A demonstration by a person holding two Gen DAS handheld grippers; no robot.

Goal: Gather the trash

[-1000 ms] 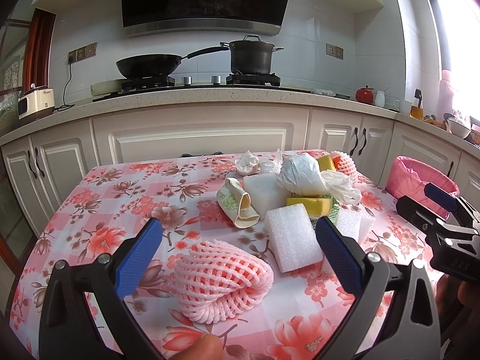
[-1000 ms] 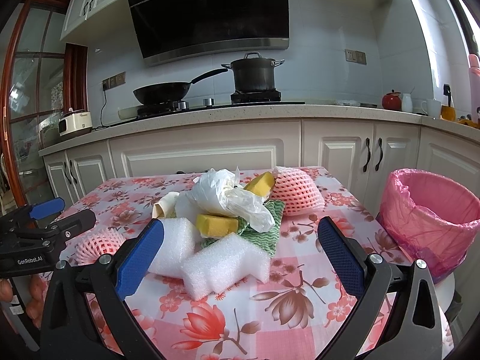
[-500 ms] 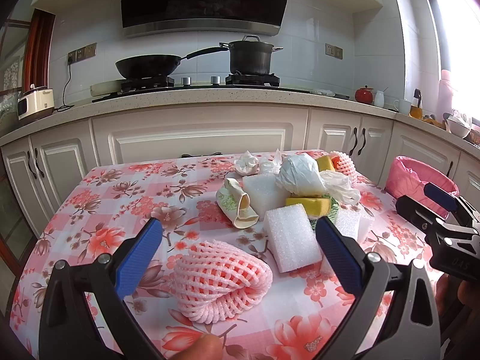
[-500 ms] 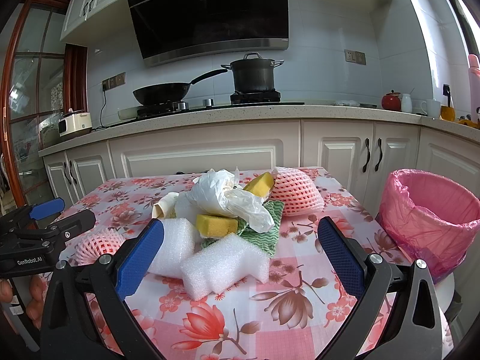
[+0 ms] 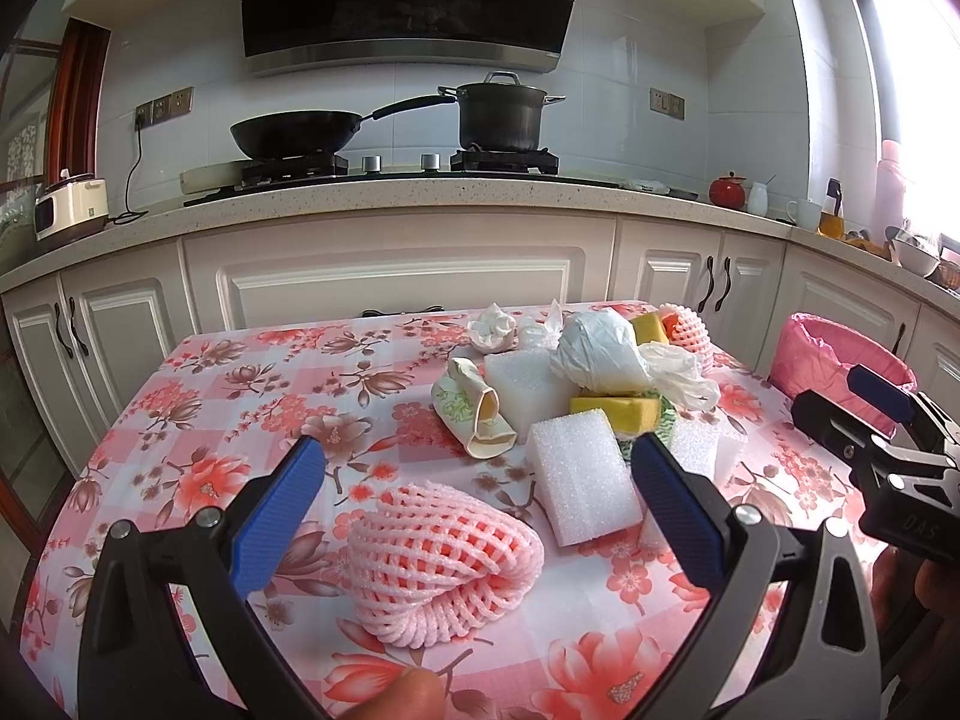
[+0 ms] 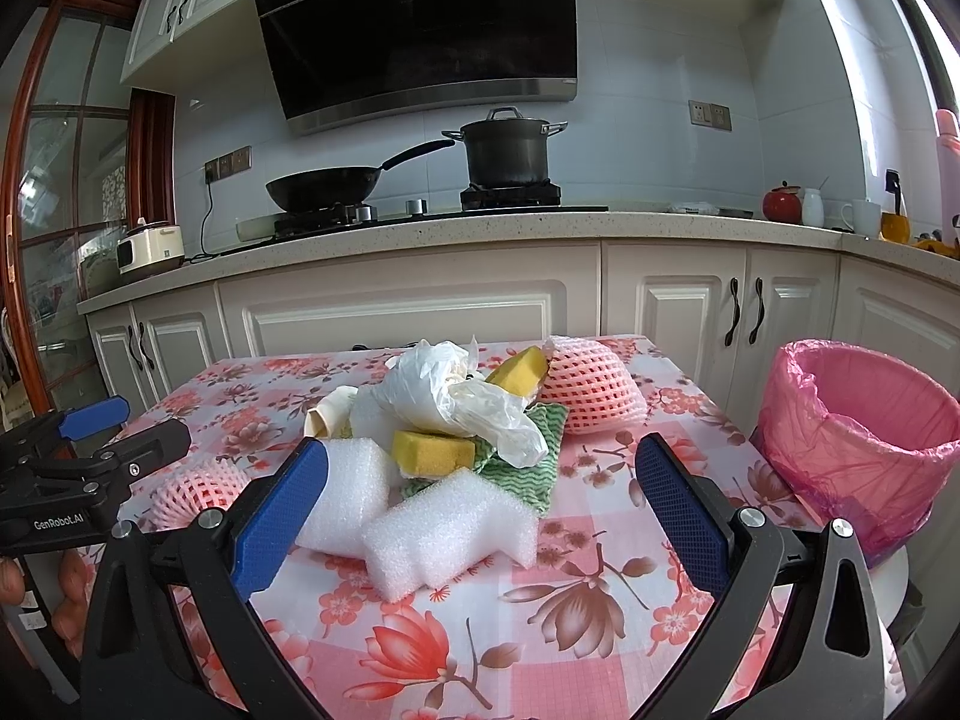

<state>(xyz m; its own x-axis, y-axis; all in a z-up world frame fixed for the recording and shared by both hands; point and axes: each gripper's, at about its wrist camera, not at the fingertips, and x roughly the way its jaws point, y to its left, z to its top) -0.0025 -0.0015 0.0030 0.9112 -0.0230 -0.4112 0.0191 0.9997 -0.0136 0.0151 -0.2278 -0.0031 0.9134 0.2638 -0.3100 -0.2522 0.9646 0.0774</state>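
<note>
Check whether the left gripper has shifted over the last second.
No. In its own view the left gripper frames the pink foam net and stove pot just as before.

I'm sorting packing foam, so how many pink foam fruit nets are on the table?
2. One pink net lies on the near side of the table, before the left tool; the other sits at the pile's far right. More may be hidden under the pile.

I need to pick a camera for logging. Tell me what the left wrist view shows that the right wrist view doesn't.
Left wrist only: the crumpled tissue behind the pile, and the right tool.

Right wrist only: the green cloth spread out, the bin's open inside, and the left tool.

Both: foam blocks, yellow sponges, plastic bag, pink foam nets.
</note>
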